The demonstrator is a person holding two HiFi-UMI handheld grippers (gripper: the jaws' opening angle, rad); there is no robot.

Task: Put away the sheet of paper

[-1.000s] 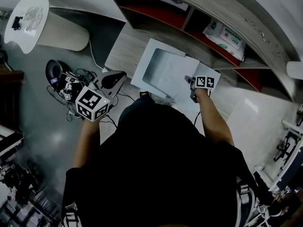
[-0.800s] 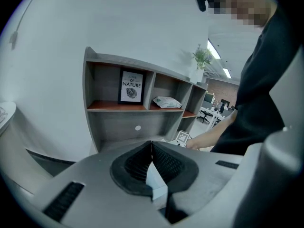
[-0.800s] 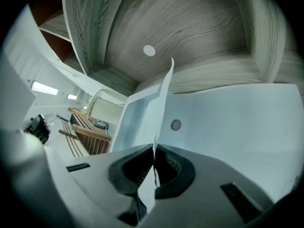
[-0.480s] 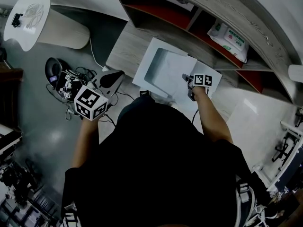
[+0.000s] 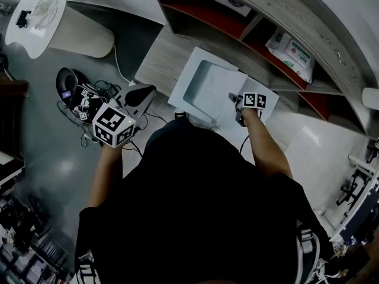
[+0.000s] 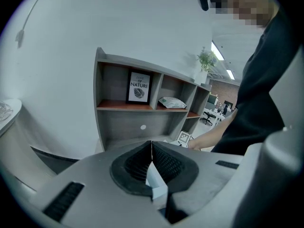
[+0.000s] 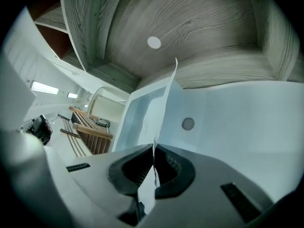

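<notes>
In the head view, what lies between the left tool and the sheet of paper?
Head view: a strip of wooden board and the white tray's near rim. The sheet, pinched by the right tool, is over that tray.

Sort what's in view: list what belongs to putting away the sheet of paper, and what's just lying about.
Job in hand:
- sheet of paper, pinched in the shut right gripper
- open white box under it, probably where it goes

Lying about:
- packet of wipes on the shelf
- framed picture
- plant
- cable tangle on the floor
- round white table
- left gripper, shut, idle
</notes>
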